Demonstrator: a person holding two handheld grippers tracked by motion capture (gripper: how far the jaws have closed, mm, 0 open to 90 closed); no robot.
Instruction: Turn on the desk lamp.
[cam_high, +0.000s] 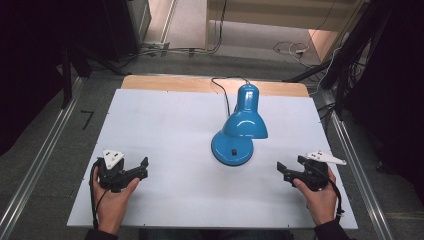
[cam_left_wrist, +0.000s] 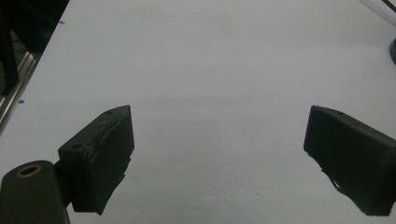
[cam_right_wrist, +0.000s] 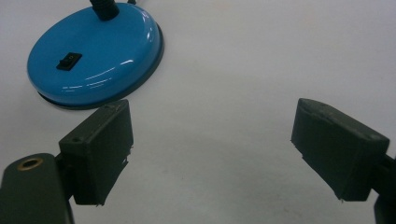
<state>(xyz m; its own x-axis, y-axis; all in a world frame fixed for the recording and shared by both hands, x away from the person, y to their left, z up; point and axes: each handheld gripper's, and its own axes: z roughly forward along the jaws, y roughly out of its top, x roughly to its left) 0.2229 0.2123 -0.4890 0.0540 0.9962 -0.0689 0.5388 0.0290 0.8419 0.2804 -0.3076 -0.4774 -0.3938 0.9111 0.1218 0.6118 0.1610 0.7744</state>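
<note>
A glossy blue desk lamp (cam_high: 239, 131) stands right of the middle of the white board (cam_high: 165, 125), its shade (cam_high: 245, 122) leaning over the round base (cam_high: 231, 150). The base (cam_right_wrist: 95, 53) carries a black switch (cam_right_wrist: 68, 60) and lies just beyond my right gripper's left jaw. My right gripper (cam_high: 283, 171) (cam_right_wrist: 212, 112) rests at the front right, open and holding nothing. My left gripper (cam_high: 145, 168) (cam_left_wrist: 219, 126) sits at the front left, also open over bare board. A dark sliver of the lamp base (cam_left_wrist: 393, 49) shows at the right edge of the left gripper view.
The lamp's black cable (cam_high: 223, 92) runs back over the wooden strip (cam_high: 165, 82) at the board's far edge. Metal rails (cam_high: 42, 160) flank the table on both sides. Loose cables (cam_high: 292, 49) lie on the floor beyond.
</note>
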